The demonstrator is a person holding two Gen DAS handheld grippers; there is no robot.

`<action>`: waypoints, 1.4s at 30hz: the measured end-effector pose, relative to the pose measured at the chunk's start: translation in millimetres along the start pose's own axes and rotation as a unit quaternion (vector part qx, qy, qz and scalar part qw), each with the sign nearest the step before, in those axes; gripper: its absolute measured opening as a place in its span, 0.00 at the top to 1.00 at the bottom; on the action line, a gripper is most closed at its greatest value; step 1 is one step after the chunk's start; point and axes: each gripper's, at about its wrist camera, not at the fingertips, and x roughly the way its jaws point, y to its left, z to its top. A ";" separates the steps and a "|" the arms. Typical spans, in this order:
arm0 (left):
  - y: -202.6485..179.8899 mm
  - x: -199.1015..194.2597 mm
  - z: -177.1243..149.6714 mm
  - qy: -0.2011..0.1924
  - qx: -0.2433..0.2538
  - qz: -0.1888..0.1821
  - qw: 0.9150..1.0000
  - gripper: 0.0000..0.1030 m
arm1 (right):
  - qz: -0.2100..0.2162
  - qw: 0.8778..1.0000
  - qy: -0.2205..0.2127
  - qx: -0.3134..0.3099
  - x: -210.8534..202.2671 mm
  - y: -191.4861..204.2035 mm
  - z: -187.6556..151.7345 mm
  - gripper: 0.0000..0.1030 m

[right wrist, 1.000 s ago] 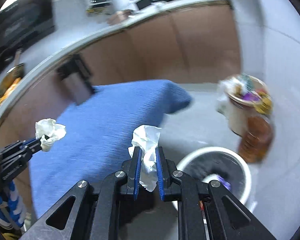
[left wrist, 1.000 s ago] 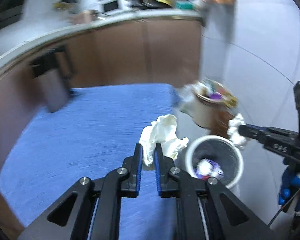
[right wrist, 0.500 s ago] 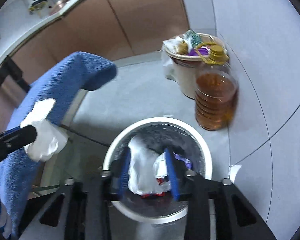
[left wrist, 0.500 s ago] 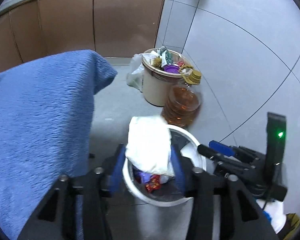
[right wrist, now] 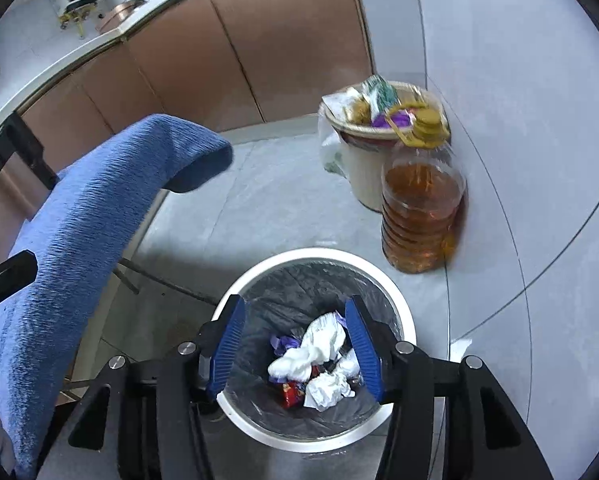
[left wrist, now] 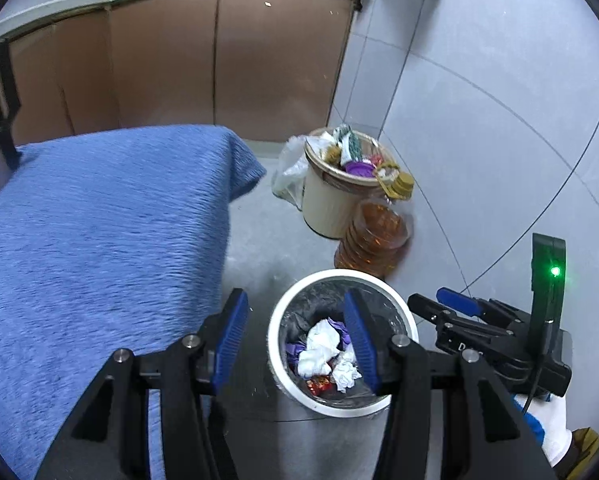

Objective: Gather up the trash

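Both grippers hang over the white bin (right wrist: 255, 426). The left gripper (left wrist: 295, 340) is wide open and empty; the right gripper (right wrist: 295, 346) is empty, its jaws opening. Check that the tissues (right wrist: 319, 350) lie inside the bin, then lift straight up, clear of the rim.

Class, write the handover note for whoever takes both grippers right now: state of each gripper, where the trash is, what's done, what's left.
Left gripper: open, empty, above the white bin.
Right gripper: jaws opening, nothing between them, over the same bin.
Trash: crumpled tissues and wrappers lie inside the bin on its dark liner.
Done: both tissues dropped in.
Left: the blue cloth shows no trash in these views; check the unseen part. A white scrap lies on the floor right of the bin; pick it up if it is trash.
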 end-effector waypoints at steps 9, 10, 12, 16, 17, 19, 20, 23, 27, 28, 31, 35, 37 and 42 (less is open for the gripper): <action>40.2 -74.6 -13.3 -0.072 -0.029 0.084 0.993 0.54 | 0.029 0.995 -0.044 -0.081 -35.7 78.7 11.9 0.31; 47.0 -83.8 -15.8 -0.080 -0.035 0.100 0.991 0.54 | 0.033 0.994 -0.048 -0.091 -38.0 88.0 12.2 0.29; 58.4 -100.3 -20.5 -0.093 -0.042 0.127 0.987 0.53 | 0.042 0.991 -0.055 -0.113 -41.9 109.4 12.0 0.25; 81.1 -131.3 -34.7 -0.113 -0.061 0.171 0.977 0.48 | 0.065 0.984 -0.065 -0.150 -50.0 152.0 7.7 0.22; 87.4 -137.4 -38.6 -0.118 -0.068 0.180 0.974 0.45 | 0.068 0.983 -0.066 -0.156 -51.4 160.7 5.1 0.21; 100.2 -150.2 -46.0 -0.124 -0.082 0.197 0.969 0.44 | 0.075 0.980 -0.070 -0.168 -55.4 177.8 1.5 0.16; 106.6 -155.4 -48.6 -0.126 -0.089 0.202 0.967 0.43 | 0.078 0.979 -0.071 -0.174 -58.0 185.0 -0.5 0.15; 121.4 -168.5 -58.4 -0.133 -0.106 0.220 0.961 0.43 | 0.082 0.975 -0.077 -0.189 -65.9 204.6 -6.2 0.10; 135.0 -187.6 -72.2 -0.142 -0.122 0.246 0.951 0.40 | 0.084 0.971 -0.084 -0.206 -74.4 227.0 -14.0 0.03; 137.3 -190.7 -75.8 -0.144 -0.125 0.249 0.949 0.40 | 0.084 0.971 -0.084 -0.209 -76.2 232.0 -16.4 0.02; 143.6 -202.5 -86.0 -0.149 -0.132 0.260 0.945 0.40 | 0.084 0.969 -0.087 -0.217 -81.6 242.5 -23.4 0.00; 146.7 -214.2 -95.7 -0.158 -0.133 0.278 0.938 0.39 | 0.078 0.968 -0.093 -0.220 -88.5 253.8 -31.2 0.00; 149.5 -222.0 -100.7 -0.165 -0.138 0.286 0.934 0.39 | 0.074 0.967 -0.100 -0.223 -93.6 257.6 -35.4 0.00; 154.6 -237.9 -110.2 -0.179 -0.150 0.296 0.926 0.39 | 0.069 0.966 -0.111 -0.224 -103.1 264.6 -42.2 0.00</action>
